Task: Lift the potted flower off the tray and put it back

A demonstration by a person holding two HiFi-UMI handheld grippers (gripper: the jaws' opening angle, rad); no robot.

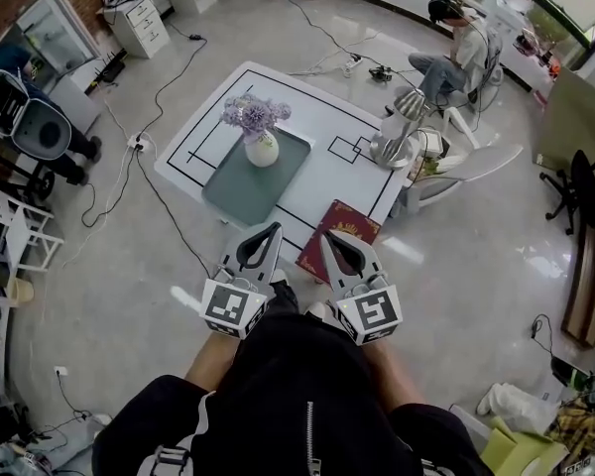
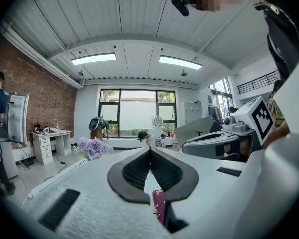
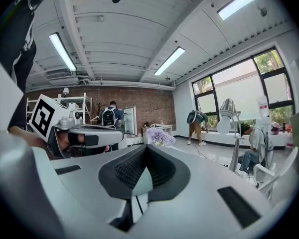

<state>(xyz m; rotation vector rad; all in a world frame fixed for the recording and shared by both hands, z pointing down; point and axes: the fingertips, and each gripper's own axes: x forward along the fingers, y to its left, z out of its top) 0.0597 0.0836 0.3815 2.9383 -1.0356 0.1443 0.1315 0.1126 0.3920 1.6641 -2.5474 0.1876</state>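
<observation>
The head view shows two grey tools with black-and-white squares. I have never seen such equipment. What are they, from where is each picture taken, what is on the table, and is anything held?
No robot is here. A person holds one tool in each hand: the left gripper and the right gripper. The patterned cubes belong to them. The head view comes from a camera on the person's head, looking down. The other two pictures come from cameras riding on the grippers, looking along their fingers. On the white table a potted flower stands on a grey-green tray. A red book lies at the near edge, and a silver lamp stands at the right. Both pairs of fingers are closed and hold nothing.
</observation>
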